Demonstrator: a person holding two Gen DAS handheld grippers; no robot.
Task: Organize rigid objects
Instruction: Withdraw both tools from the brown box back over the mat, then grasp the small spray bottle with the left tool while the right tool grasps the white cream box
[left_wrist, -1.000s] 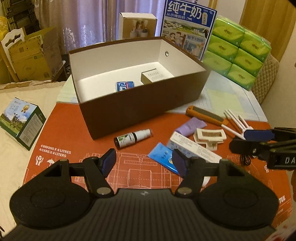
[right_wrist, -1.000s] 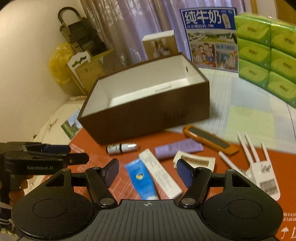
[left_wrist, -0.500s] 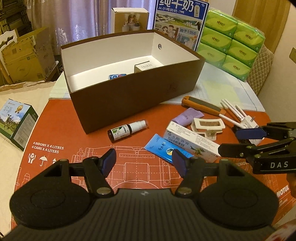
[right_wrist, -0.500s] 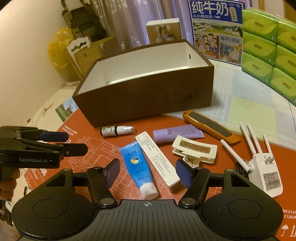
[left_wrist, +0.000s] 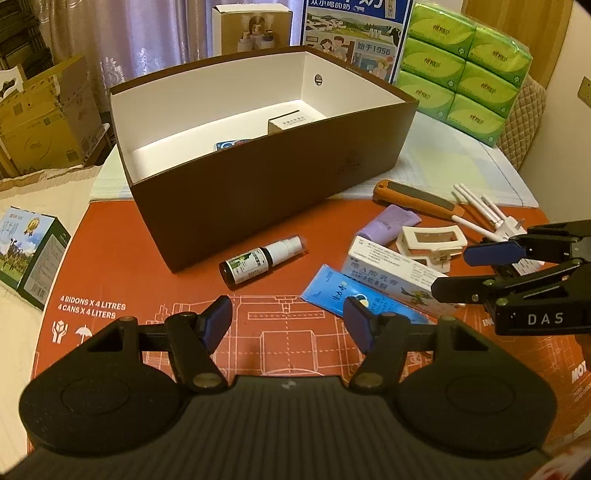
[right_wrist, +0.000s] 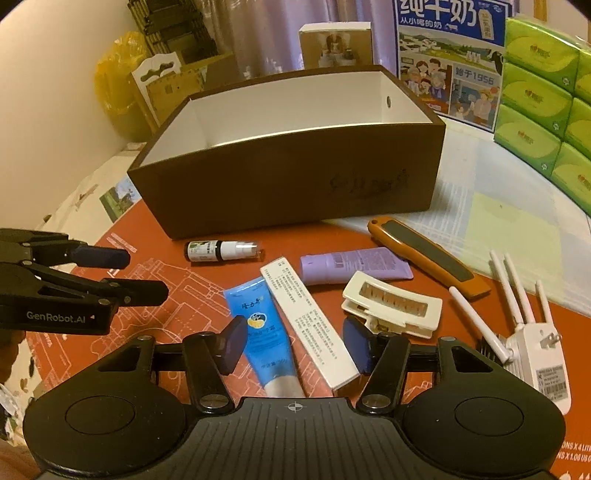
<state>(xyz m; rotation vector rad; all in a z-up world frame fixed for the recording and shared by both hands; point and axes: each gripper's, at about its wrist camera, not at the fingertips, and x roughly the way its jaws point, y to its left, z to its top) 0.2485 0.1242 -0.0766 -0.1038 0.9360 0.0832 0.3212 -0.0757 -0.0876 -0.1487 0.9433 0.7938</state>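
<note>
A brown box with a white inside (left_wrist: 280, 177) (right_wrist: 295, 181) stands on the orange mat and holds a small white carton (left_wrist: 291, 122) and a blue item (left_wrist: 226, 144). In front of it lie a spray bottle (left_wrist: 260, 260) (right_wrist: 221, 251), a blue tube (left_wrist: 351, 299) (right_wrist: 264, 332), a long white carton (left_wrist: 391, 275) (right_wrist: 308, 325), a purple tube (right_wrist: 351, 265), a white hair clip (right_wrist: 393, 304), an orange-handled tool (right_wrist: 428, 254) and a white router (right_wrist: 532, 343). My left gripper (left_wrist: 288, 325) is open and empty above the mat. My right gripper (right_wrist: 293, 343) is open and empty above the blue tube and the white carton.
Green tissue packs (left_wrist: 465, 66) and a blue milk carton (left_wrist: 354, 33) stand behind the box. A green milk box (left_wrist: 29, 254) lies at the left. Cardboard boxes (left_wrist: 40, 122) stand beyond the table's left edge.
Both grippers have come lower and closer to the items in front of the box. Both have stayed open and nothing on the mat has moved.
</note>
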